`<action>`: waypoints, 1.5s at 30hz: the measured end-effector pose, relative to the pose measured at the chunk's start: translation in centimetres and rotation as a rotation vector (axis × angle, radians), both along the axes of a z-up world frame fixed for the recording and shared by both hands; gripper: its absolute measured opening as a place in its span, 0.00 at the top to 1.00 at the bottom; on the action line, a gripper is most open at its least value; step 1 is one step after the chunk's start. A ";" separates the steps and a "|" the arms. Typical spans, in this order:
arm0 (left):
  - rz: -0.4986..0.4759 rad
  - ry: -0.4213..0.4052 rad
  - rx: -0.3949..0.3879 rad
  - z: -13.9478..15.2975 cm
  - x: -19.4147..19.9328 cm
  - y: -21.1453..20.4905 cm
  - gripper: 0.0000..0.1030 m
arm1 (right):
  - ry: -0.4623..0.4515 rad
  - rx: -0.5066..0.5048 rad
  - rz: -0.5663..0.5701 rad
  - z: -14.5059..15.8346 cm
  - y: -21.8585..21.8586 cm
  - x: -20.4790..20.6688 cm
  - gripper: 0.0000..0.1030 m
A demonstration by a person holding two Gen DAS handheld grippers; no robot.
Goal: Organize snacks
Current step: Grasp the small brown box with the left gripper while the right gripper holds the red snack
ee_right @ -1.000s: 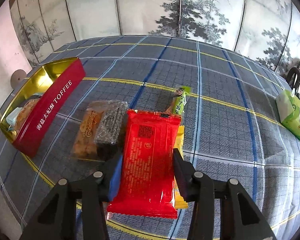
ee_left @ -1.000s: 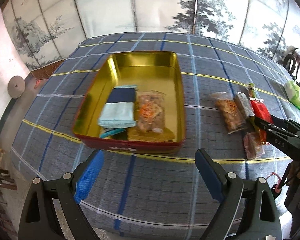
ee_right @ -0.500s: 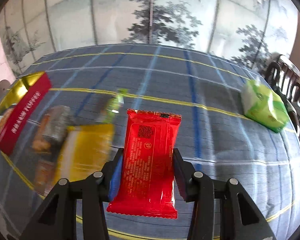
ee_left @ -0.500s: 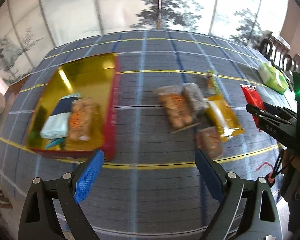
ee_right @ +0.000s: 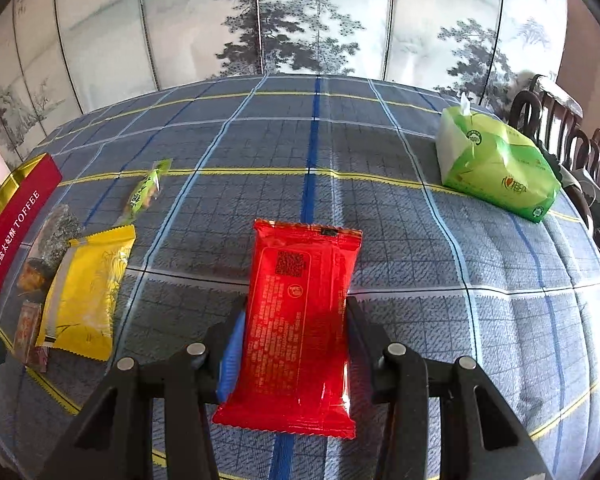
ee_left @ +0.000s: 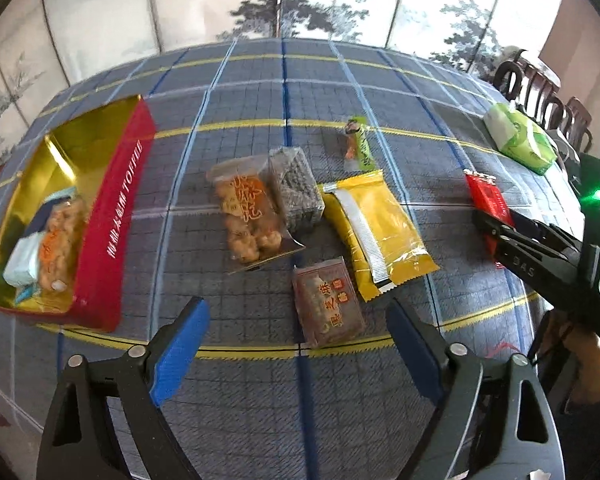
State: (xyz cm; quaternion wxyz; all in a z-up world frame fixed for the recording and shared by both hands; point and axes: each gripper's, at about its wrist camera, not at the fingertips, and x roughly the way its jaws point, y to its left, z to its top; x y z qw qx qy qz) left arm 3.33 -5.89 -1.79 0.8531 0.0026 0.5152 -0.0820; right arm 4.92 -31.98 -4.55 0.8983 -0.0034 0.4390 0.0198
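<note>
Item: red packet [ee_right: 300, 320], clenched between our right gripper [ee_right: 296, 332] jaws, apparently lifted clear of the cloth. Left gripper [ee_left: 296, 344] released, brown snack [ee_left: 328, 304] just ahead. Next: we carry red packet to tin [ee_left: 116, 216], far left.

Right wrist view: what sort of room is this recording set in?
Probably a home dining room: a table under a plaid tablecloth, dark wooden chairs along its far side, and a painted folding screen of ink trees behind it.
</note>
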 end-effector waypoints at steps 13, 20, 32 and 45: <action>0.023 0.071 -0.029 -1.7 0.8 -0.5 0.35 | -0.017 0.016 0.004 -0.2 -0.1 0.0 0.55; 0.015 0.094 -0.028 -2.4 1.1 -0.6 0.57 | -0.017 0.016 0.004 -0.2 -0.1 0.1 0.54; -0.024 0.072 0.008 -2.6 0.8 -0.8 0.65 | -0.015 0.008 0.005 -0.2 -0.1 0.2 0.54; -0.061 0.055 0.001 -1.5 -0.3 -0.5 0.73 | -0.014 0.000 0.005 -0.2 0.0 0.2 0.54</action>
